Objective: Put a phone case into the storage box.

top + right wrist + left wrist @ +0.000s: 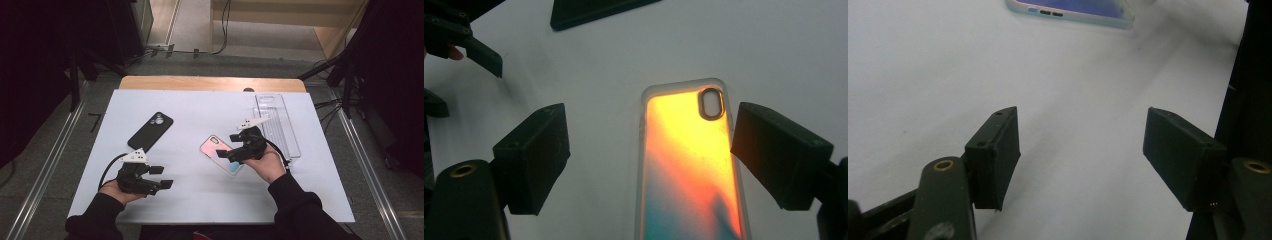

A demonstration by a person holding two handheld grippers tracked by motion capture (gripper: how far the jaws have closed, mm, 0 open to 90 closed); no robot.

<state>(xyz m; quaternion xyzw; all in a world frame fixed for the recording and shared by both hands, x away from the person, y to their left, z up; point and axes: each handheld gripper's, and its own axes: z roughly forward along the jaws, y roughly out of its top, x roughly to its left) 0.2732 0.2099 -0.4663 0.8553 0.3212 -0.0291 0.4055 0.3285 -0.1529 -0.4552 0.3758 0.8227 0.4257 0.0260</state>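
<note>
- Here the right claw [231,148] hovers over the iridescent phone case [221,154] at mid-tabletop [200,195], jaws wide and holding nothing; the case runs lengthwise between them, skewed toward one jaw.
- The left claw [160,177] — also wide, empty — sits well apart, near the front edge.
- A black phone case [150,131] and a clear tray [278,125] lie off to either side — neither blocks the grasp.

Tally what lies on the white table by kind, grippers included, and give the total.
Phone cases: 2, an iridescent case and a black case
Clear plastic trays: 1, the clear tray
Grippers: 2, the left gripper and the right gripper, both open and holding nothing
Total: 5
</note>
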